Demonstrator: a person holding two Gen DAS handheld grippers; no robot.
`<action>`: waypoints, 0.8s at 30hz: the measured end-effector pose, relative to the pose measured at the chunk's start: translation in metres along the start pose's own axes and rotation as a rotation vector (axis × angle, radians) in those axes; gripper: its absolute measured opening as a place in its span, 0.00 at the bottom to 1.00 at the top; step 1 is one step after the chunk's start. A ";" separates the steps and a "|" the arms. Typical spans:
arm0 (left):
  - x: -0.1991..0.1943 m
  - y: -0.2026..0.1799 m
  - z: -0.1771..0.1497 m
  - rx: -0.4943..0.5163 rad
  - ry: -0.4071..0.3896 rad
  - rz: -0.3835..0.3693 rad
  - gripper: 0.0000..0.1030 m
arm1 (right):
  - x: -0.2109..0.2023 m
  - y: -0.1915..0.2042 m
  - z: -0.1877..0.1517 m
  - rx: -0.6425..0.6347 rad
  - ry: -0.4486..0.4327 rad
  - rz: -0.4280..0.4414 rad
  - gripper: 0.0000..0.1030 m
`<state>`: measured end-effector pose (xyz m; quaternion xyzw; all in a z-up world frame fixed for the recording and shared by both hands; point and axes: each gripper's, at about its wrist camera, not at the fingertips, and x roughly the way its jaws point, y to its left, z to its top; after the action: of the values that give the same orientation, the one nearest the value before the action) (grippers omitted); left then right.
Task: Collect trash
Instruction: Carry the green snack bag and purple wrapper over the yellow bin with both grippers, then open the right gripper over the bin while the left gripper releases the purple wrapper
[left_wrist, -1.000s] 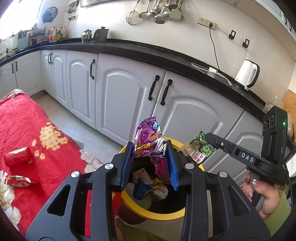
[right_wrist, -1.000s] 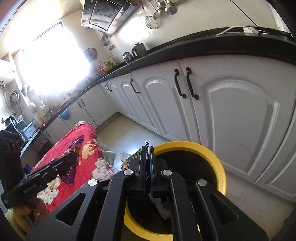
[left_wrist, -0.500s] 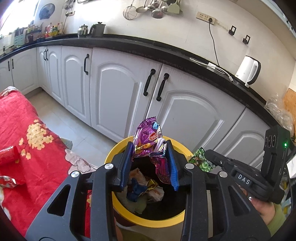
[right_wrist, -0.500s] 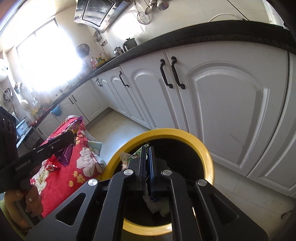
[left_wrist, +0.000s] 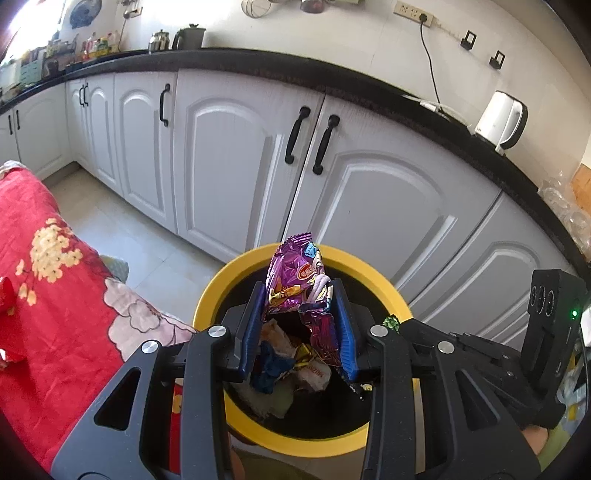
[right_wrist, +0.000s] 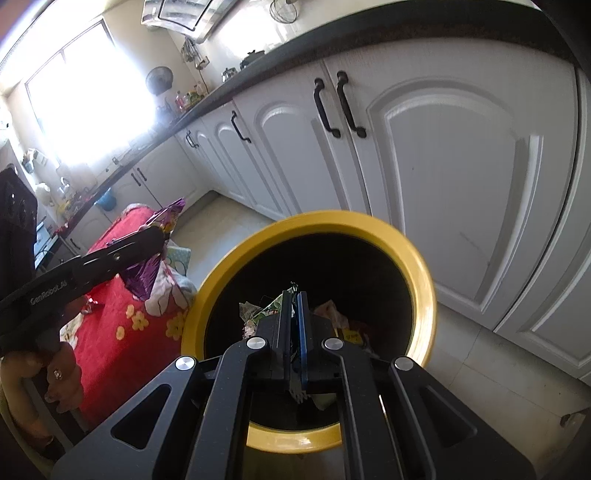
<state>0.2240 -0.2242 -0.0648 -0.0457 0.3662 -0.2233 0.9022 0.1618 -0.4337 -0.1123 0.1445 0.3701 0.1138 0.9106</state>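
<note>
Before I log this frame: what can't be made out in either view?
- Right wrist view: the green wrapper in the right claw is mostly hidden by its fingers.
- Left wrist view: the bin bottom is covered by trash; its near rim is blocked by the left claw.
- Wrapper print: too small to read.

Home kitchen: white cabinet doors (left_wrist: 229, 162) mid-frame under a black counter (left_wrist: 258, 68); white electric kettle (left_wrist: 500, 120) at right; range hood (right_wrist: 177, 14) upper left; hanging utensils (left_wrist: 280, 5) along top.

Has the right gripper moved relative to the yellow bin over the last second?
Yes. The right gripper has moved from beside the near rim to over the yellow bin's dark opening.
</note>
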 end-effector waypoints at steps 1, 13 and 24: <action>0.003 0.000 -0.001 0.001 0.008 0.002 0.27 | 0.002 0.000 -0.001 -0.001 0.005 0.000 0.03; 0.029 -0.003 -0.013 0.019 0.090 -0.001 0.27 | 0.006 -0.005 -0.002 0.014 0.026 -0.011 0.04; 0.028 0.003 -0.016 -0.006 0.096 -0.004 0.40 | -0.004 -0.010 0.002 0.042 -0.014 -0.038 0.32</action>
<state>0.2322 -0.2322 -0.0949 -0.0385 0.4095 -0.2258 0.8831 0.1612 -0.4447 -0.1118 0.1571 0.3689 0.0879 0.9119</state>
